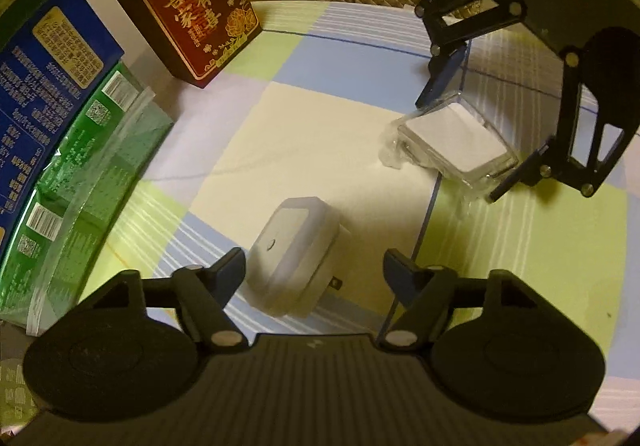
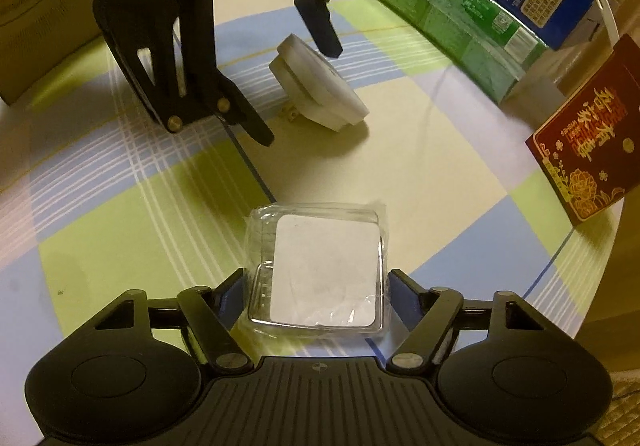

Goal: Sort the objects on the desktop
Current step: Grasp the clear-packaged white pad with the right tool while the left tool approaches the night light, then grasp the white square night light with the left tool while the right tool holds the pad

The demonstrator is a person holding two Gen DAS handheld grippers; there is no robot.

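The plug-in night light (image 1: 294, 254) lies on the checkered counter (image 1: 320, 134), between the parted fingers of my left gripper (image 1: 314, 270). It looks light, stiff and smooth; I would grip its flat sides. My right gripper (image 2: 316, 286) stands apart around the clear plastic box (image 2: 320, 270).

Blue box (image 1: 48, 58) cut off left.
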